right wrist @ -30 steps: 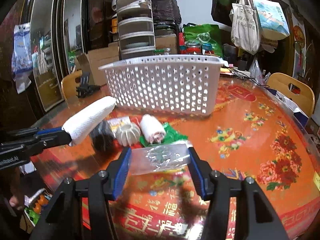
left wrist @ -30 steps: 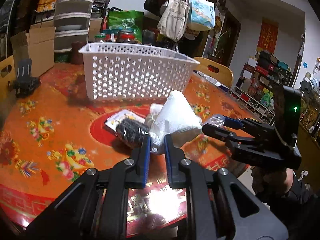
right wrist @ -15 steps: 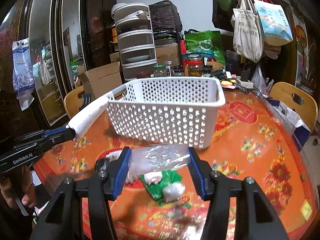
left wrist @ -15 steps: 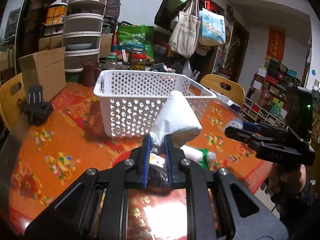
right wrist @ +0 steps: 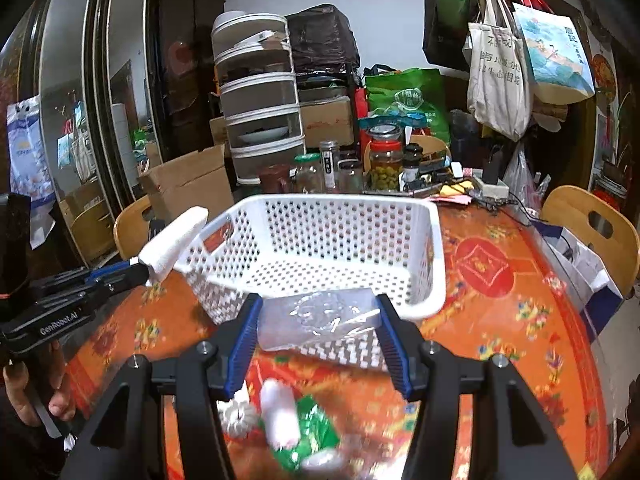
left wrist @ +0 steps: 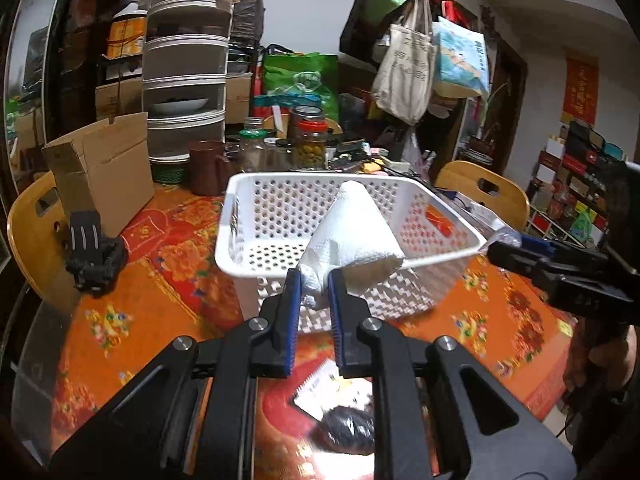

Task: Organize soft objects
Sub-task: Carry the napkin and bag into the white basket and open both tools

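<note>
In the left wrist view we see our left gripper (left wrist: 313, 280) pinched almost fully together on the crumpled lower end of a white paper-towel roll (left wrist: 354, 236), which juts up over the near wall of the white perforated basket (left wrist: 240, 216). Only this view shows, from the left, a black clamp-like gadget (left wrist: 94, 254) on the orange floral tablecloth (left wrist: 132, 320), then a printed card (left wrist: 328, 390) and a dark rounded bundle (left wrist: 348, 428) below our fingers. At the right edge the right gripper (left wrist: 502, 242) pokes in with a bit of clear plastic at its tip.

In the right wrist view the left gripper (right wrist: 136, 268) comes in from the left, and on its side we read "GenRobot.AI"; a hand (right wrist: 38, 392) grips its handle. The roll (right wrist: 174, 242) touches or nearly touches the basket's (right wrist: 436, 256) left corner. Our right gripper (right wrist: 318, 322) stands partly open, its blue pads pressed on both ends of a clear plastic packet (right wrist: 320, 320), held just in front of the basket's near wall. Only here we see, below it on the cloth, a white ribbed ball (right wrist: 238, 416), a small white roll (right wrist: 280, 412) and a green wrapper (right wrist: 310, 434). The writing on the hanging tote bags (right wrist: 500, 76) is too small for us to read.
</note>
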The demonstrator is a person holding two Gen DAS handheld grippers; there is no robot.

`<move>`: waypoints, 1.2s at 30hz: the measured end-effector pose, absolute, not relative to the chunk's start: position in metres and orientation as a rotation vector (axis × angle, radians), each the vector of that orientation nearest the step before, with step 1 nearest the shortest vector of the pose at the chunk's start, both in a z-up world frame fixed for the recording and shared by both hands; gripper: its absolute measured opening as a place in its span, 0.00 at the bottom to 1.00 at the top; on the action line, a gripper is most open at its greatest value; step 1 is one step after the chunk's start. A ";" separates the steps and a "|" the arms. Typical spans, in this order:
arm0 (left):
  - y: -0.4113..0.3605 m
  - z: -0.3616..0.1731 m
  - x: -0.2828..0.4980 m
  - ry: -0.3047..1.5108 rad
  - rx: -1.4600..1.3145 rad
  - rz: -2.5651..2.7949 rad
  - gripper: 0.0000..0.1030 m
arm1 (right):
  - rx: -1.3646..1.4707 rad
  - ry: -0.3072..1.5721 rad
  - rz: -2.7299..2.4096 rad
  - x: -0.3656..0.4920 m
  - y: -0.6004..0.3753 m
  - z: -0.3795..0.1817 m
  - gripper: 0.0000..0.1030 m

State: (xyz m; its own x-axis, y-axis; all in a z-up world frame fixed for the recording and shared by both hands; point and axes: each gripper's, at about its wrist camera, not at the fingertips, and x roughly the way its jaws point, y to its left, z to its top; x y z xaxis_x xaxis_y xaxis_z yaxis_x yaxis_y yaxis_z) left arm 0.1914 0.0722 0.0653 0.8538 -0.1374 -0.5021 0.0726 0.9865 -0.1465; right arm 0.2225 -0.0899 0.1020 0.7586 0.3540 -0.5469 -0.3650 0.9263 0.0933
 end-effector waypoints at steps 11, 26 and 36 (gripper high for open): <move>0.065 0.092 0.289 0.627 -0.074 -0.093 0.12 | -0.051 0.676 0.365 0.301 -0.074 0.117 0.54; 0.052 0.040 0.420 0.998 -0.022 -0.026 0.12 | -0.110 1.052 0.289 0.417 -0.041 0.047 0.56; 0.059 0.023 0.422 1.011 -0.039 -0.010 0.17 | -0.116 1.092 0.295 0.422 -0.040 0.038 0.62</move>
